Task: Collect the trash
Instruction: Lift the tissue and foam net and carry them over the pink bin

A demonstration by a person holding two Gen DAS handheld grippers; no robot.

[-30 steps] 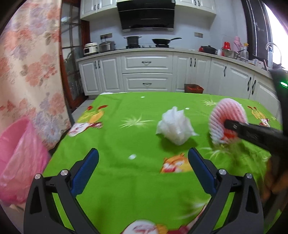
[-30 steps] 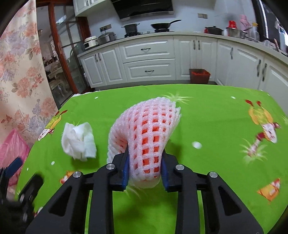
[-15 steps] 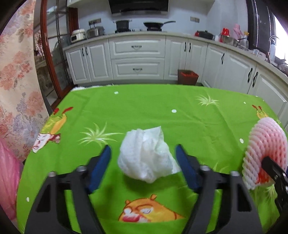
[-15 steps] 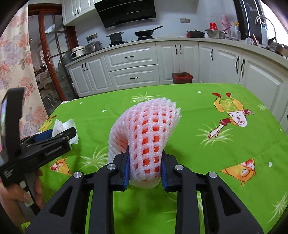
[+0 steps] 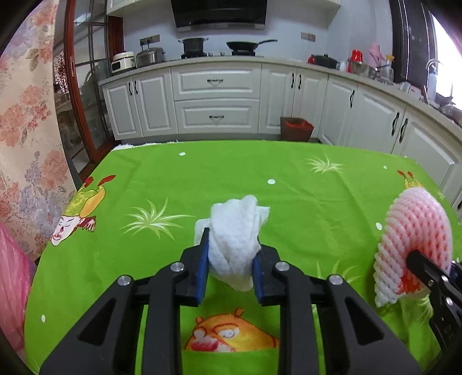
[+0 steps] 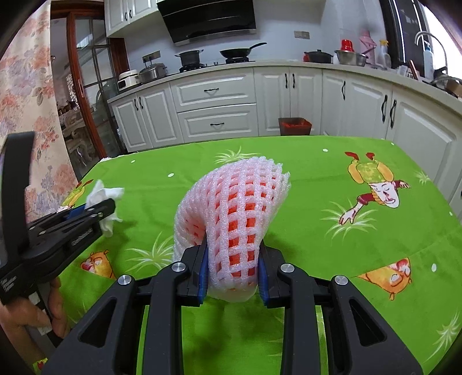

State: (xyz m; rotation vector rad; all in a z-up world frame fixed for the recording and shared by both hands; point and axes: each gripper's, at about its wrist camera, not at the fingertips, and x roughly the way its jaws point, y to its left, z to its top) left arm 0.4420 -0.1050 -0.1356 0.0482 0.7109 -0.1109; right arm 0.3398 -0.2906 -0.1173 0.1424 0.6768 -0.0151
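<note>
Black gripper (image 5: 229,269) frames, blue pads, silver screws.

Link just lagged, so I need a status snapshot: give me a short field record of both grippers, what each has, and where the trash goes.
left gripper: jaws have just been closing, now pinching the crumpled white tissue
right gripper: shut on the pink foam fruit net
surface: green cartoon tablecloth
possible bin: pink bag at far left table edge
other bin: red-lined bin by the cabinets

You are in a home kitchen: white cabinets (image 5: 216,106), range hood (image 5: 219,13), stove pans (image 5: 248,44), green-clothed table (image 5: 288,187).
</note>
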